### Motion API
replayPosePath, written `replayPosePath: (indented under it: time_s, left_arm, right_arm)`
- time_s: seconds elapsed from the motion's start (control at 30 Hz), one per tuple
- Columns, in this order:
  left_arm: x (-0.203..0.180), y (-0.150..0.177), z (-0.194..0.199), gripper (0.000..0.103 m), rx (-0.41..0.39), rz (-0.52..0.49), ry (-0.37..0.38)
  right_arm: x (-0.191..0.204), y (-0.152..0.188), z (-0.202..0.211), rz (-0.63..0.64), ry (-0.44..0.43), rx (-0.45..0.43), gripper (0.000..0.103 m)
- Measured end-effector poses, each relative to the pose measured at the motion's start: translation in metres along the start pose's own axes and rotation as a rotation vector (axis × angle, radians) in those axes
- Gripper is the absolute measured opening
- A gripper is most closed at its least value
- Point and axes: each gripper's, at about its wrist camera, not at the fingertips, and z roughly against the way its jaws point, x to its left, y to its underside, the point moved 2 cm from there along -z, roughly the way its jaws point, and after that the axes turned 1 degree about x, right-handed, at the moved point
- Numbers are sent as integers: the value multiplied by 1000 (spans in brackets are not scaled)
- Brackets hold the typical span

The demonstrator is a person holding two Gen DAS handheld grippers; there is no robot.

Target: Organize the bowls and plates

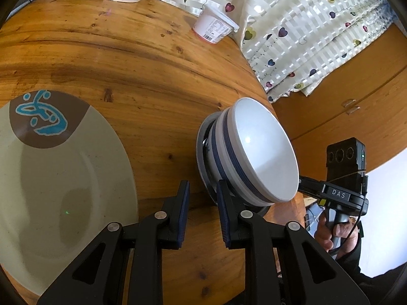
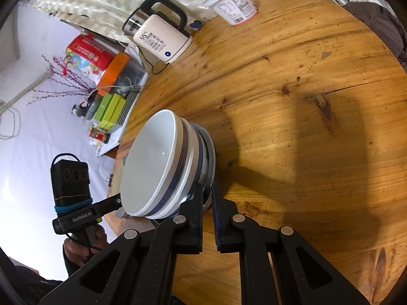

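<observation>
At the bottom of the left wrist view the left gripper [image 1: 202,204] has its fingers [image 1: 183,211] spread with bare wood between them, pinching nothing; the right-hand finger sits just in front of the lower rim of the stacked bowls [image 1: 257,152], and whether it touches them is hard to tell. In the right wrist view the right gripper [image 2: 208,208] has its fingers [image 2: 217,218] brought close together, a narrow gap left between them; they sit at the lower edge of the same bowls [image 2: 157,165], but I cannot tell whether they pinch the rim of the dark saucer [image 2: 210,157] under the stack, since the left finger covers that spot. The bowls are white with dark blue bands, nested and resting near the edge of the round wooden desk [image 1: 142,58], right of centre in the left view and left of centre in the right view. How many bowls make up the stack is unclear. Only the left view shows the large pale plate [image 1: 58,178] with a brown patch and blue design, cut off by the left edge of the frame. Each view catches the other gripper beyond the desk's edge, with a hand on its handle partly hidden. Farther off, a white yogurt tub [image 1: 215,26] stands near the far edge, and a cream kettle [image 2: 162,40] sits at the rim; the left view crops the kettle's top. Only the right view shows the red and green boxes [image 2: 89,56] in the upper left.
</observation>
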Motion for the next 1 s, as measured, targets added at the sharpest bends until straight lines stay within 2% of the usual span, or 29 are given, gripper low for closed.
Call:
replayPosePath:
  time_s: [0.07,0.77,1.0]
  left_arm:
    - [-3,-1,-1,9,-1,-8,16]
    - [-3,0,-1,9,-20,-6,16]
    - [-1,-3,-1,9,-9,-3,27]
  right_arm:
    - [0,-1,0,1,0,1,9]
    - [0,-1,3,6,6,-1,9]
    - [-2,-3,4,-8,-23,19,9]
